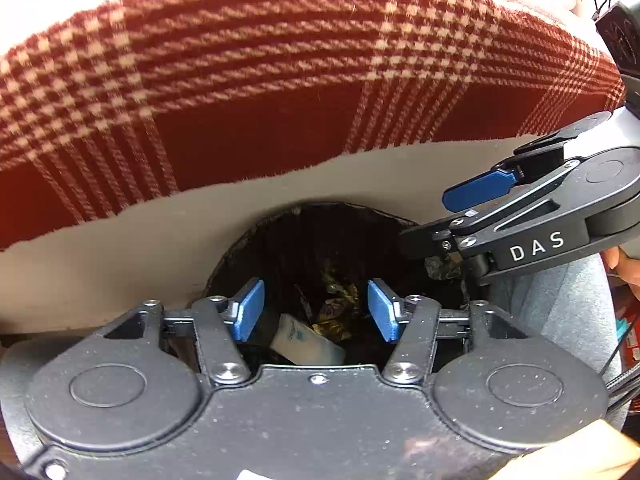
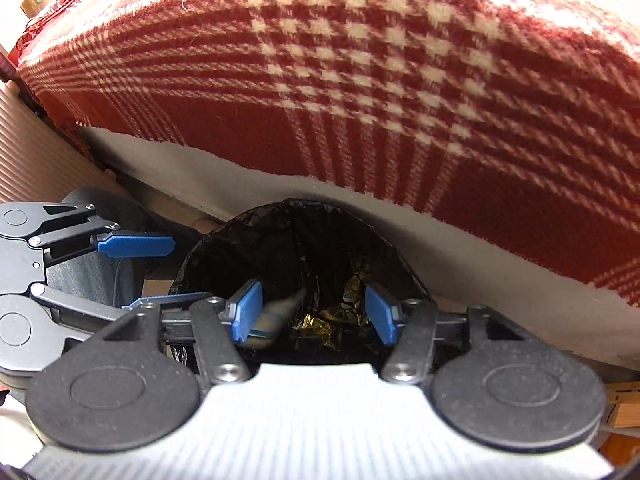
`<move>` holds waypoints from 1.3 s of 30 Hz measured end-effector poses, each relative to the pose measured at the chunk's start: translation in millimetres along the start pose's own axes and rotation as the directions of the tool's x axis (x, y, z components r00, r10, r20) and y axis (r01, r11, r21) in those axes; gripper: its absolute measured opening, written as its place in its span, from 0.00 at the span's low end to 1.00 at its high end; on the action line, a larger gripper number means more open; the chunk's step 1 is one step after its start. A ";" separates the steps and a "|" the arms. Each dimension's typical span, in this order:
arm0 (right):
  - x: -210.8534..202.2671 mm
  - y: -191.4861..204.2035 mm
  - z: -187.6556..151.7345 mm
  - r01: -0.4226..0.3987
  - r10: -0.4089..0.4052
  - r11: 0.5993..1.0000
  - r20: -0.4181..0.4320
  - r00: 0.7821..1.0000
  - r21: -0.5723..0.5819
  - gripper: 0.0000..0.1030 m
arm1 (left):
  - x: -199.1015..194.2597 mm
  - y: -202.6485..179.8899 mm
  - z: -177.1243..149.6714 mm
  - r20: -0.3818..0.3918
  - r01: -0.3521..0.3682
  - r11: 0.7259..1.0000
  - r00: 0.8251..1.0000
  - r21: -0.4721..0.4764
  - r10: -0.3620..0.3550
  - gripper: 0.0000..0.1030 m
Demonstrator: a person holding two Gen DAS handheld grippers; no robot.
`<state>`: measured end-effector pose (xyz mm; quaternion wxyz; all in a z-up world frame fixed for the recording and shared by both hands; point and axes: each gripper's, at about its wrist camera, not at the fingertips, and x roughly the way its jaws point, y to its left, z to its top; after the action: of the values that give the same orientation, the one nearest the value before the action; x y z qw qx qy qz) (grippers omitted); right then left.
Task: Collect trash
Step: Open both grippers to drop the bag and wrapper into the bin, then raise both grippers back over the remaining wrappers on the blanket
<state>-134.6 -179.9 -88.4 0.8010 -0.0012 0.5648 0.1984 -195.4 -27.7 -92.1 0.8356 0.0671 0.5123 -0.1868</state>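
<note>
A bin with a black liner (image 1: 234, 246) (image 2: 224, 236) stands right below both grippers. Inside lie a white packet (image 1: 306, 340) (image 2: 280, 308) and crumpled gold wrappers (image 1: 336, 308) (image 2: 320, 326). My left gripper (image 1: 316, 311) hovers over the bin's mouth, open, with nothing between its blue pads (image 1: 250, 312). Over the bin from the right side, my right gripper (image 2: 314, 312) is open and empty too. Each gripper shows in the other's view: the right gripper (image 1: 440, 216) at the bin's right rim, the left gripper (image 2: 160, 272) at its left rim.
A red and cream plaid blanket (image 1: 280, 60) (image 2: 360, 80) hangs over a cream cushion edge (image 1: 160, 240) just behind the bin. A grey trouser leg (image 1: 560, 304) is beside the bin. A ribbed beige panel (image 2: 28, 152) stands at the far left.
</note>
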 end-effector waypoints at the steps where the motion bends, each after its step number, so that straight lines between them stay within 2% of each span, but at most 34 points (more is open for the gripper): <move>1: -1.7 -1.3 0.6 0.000 0.000 1.000 0.005 1.000 0.000 0.69 | -2.5 -1.4 0.7 0.011 -0.013 1.000 1.000 0.008 0.013 0.59; 8: -25.5 -8.7 0.8 -0.007 0.007 1.000 0.062 0.998 -0.001 0.69 | -24.4 -4.0 7.0 0.109 -0.058 0.998 0.993 0.034 0.054 0.71; 11: -41.5 -9.0 1.4 -0.018 0.017 1.000 0.099 0.995 0.003 0.69 | -45.4 -5.3 10.4 0.190 -0.078 0.996 0.979 0.041 0.069 0.73; 13: -61.4 -10.2 2.4 -0.050 0.050 0.999 0.141 0.989 -0.001 0.69 | -64.6 -8.8 11.8 0.286 -0.105 0.993 0.955 0.062 0.083 0.80; 15: -81.4 -13.1 7.2 -0.084 0.082 0.996 0.193 0.978 -0.001 0.69 | -84.6 -11.4 18.2 0.376 -0.121 0.989 0.923 0.086 0.080 0.82; 18: -119.0 -18.8 20.3 -0.095 0.095 0.995 0.305 0.948 -0.013 0.74 | -110.4 -8.2 36.3 0.483 -0.123 0.988 0.873 0.093 0.063 0.86; 21: -151.4 -24.8 33.8 -0.051 0.051 0.999 0.421 0.906 -0.011 0.76 | -123.6 -2.0 61.2 0.533 -0.117 0.990 0.844 0.084 0.054 0.87; 23: -165.7 -30.0 47.6 0.007 -0.013 1.000 0.489 0.872 0.015 0.77 | -128.0 3.7 82.1 0.560 -0.111 0.992 0.827 0.065 0.056 0.89; 25: -174.5 -35.0 59.8 0.078 -0.094 0.996 0.532 0.842 0.054 0.77 | -129.5 10.3 98.0 0.599 -0.095 0.995 0.799 0.041 0.052 0.97; 27: -173.6 -41.8 71.4 0.112 -0.138 0.990 0.554 0.821 0.081 0.76 | -125.2 18.1 119.7 0.627 -0.093 0.996 0.777 0.014 0.064 0.99; 28: -173.1 -45.2 76.7 0.123 -0.155 0.988 0.562 0.813 0.094 0.76 | -123.5 19.7 126.9 0.634 -0.093 0.996 0.771 0.011 0.065 0.99; 31: -164.9 -55.2 94.8 0.146 -0.187 0.982 0.560 0.807 0.118 0.72 | -110.7 30.5 161.8 0.633 -0.097 0.995 0.772 0.023 0.061 1.00; 35: -148.1 -59.0 118.3 0.183 -0.217 0.976 0.554 0.804 0.117 0.66 | -86.6 36.0 198.3 0.601 -0.090 0.995 0.798 0.030 0.054 0.97; 39: -128.0 -58.3 138.1 0.211 -0.235 0.972 0.540 0.809 0.106 0.45 | -56.2 38.7 225.7 0.585 -0.063 0.997 0.810 0.035 0.031 0.84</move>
<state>-27.3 -242.9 64.4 0.9465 0.0057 0.3115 0.0836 -15.9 -46.8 59.6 0.9548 0.0412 0.2239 -0.1911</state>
